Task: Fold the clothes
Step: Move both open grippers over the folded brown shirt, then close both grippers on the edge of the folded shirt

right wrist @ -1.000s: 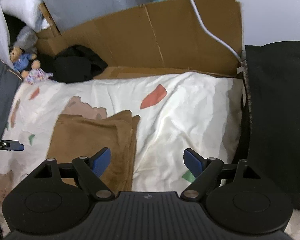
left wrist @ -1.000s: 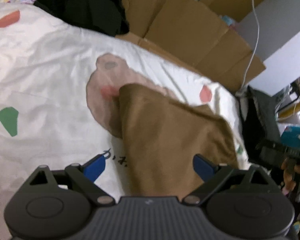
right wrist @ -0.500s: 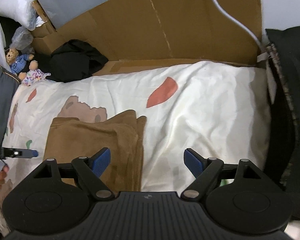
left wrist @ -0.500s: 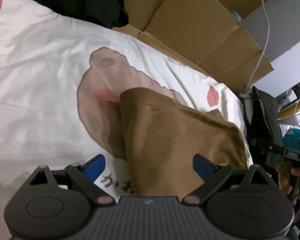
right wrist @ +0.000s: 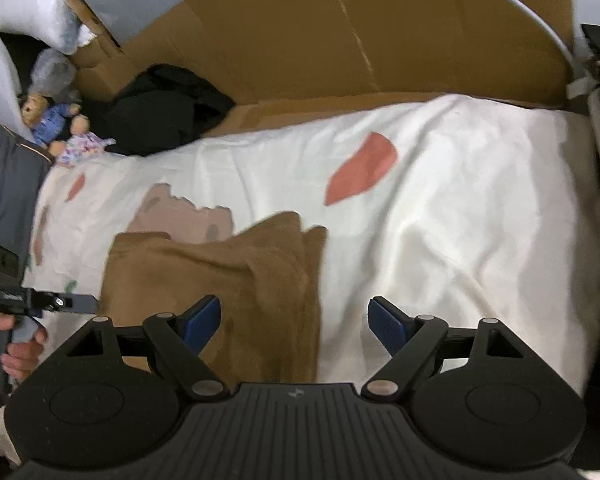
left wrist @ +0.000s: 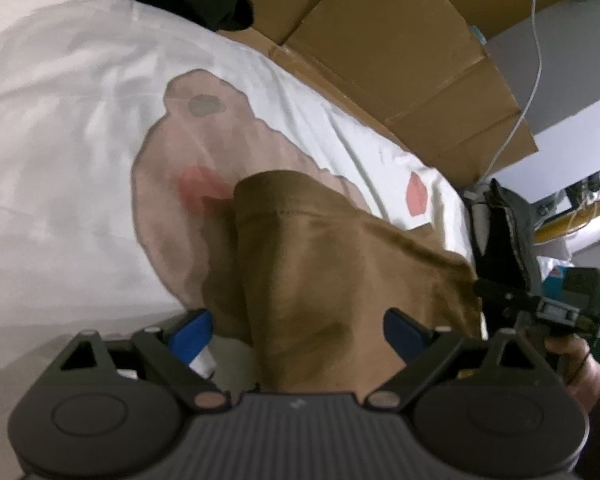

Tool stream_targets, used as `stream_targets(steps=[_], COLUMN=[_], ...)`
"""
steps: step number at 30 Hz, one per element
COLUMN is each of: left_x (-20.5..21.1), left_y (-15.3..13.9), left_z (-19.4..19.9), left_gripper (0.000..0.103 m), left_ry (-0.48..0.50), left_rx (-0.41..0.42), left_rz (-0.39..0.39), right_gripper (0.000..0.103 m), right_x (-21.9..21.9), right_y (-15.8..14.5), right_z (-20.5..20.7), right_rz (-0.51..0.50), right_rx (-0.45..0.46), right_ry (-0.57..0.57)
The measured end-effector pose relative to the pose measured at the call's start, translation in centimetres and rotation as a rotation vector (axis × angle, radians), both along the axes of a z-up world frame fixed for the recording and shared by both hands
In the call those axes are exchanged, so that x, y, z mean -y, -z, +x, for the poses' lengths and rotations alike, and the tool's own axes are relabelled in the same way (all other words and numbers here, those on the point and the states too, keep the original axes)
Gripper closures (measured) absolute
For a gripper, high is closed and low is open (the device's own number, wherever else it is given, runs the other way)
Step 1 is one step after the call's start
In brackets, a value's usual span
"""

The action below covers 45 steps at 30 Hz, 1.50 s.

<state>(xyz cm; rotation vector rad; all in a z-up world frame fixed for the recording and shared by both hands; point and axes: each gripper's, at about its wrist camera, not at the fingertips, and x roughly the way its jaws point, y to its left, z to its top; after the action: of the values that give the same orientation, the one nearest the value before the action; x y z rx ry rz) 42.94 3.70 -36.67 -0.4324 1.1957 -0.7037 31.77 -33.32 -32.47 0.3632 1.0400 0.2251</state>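
A brown garment (left wrist: 332, 264) lies folded on the white printed bed sheet (left wrist: 60, 152). In the left wrist view my left gripper (left wrist: 296, 330) is open, with the garment's near edge lying between its blue pads and nothing pinched. In the right wrist view the same brown garment (right wrist: 220, 276) sits low and left; my right gripper (right wrist: 296, 320) is open above its right edge and the sheet (right wrist: 460, 220), holding nothing. The right gripper's body (left wrist: 556, 304) shows at the left view's right edge, and the left gripper's body (right wrist: 28, 300) at the right view's left edge, each in a hand.
Cardboard sheets (right wrist: 340, 40) stand along the far side of the bed. A heap of black clothes (right wrist: 168, 116) and two small stuffed bears (right wrist: 56, 124) lie at the far left. A white cable (left wrist: 528, 64) hangs at the right, near a dark bag (left wrist: 504, 232).
Both grippers have moved closer to the brown garment, which now fills more of each view. Both stay open. The garment has not moved on the sheet.
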Motion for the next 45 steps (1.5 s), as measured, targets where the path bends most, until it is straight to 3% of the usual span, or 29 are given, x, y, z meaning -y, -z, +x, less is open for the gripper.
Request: stream_targets(steps=[11, 17, 20, 31, 33, 35, 42, 45], left_x=[1.3, 0.0, 0.0, 1.6, 1.5, 0.9, 1.0, 1.5], left_y=[0.9, 1.4, 1.8, 2.2, 2.2, 2.3, 2.6, 2.3], left_z=[0.9, 0.8, 1.0, 2.4, 2.2, 2.0, 1.7, 1.8], left_gripper=[0.011, 0.023, 0.024, 0.025, 0.035, 0.050, 0.055, 0.069], left_ry=[0.041, 0.086, 0.073, 0.058, 0.070, 0.078, 0.072, 0.081], left_rx=[-0.009, -0.071, -0.079, -0.078, -0.078, -0.093, -0.080, -0.054], left_rz=[-0.057, -0.105, -0.119, -0.137, -0.122, -0.112, -0.087, -0.040], right_gripper=[0.018, 0.023, 0.028, 0.031, 0.040, 0.057, 0.061, 0.066], right_x=[-0.3, 0.1, -0.8, -1.5, -1.6, -1.7, -2.0, -2.2], right_y=[2.5, 3.1, 3.5, 4.2, 4.2, 4.2, 4.1, 4.1], right_z=[1.9, 2.3, 2.2, 3.5, 3.4, 3.3, 2.9, 2.7], right_rz=[0.082, 0.173, 0.176, 0.210, 0.200, 0.190, 0.156, 0.141], right_rx=[-0.057, -0.094, -0.133, -0.131, -0.131, -0.130, -0.128, -0.127], right_ry=[-0.003, -0.013, -0.093, -0.071, -0.071, -0.071, -0.070, -0.070])
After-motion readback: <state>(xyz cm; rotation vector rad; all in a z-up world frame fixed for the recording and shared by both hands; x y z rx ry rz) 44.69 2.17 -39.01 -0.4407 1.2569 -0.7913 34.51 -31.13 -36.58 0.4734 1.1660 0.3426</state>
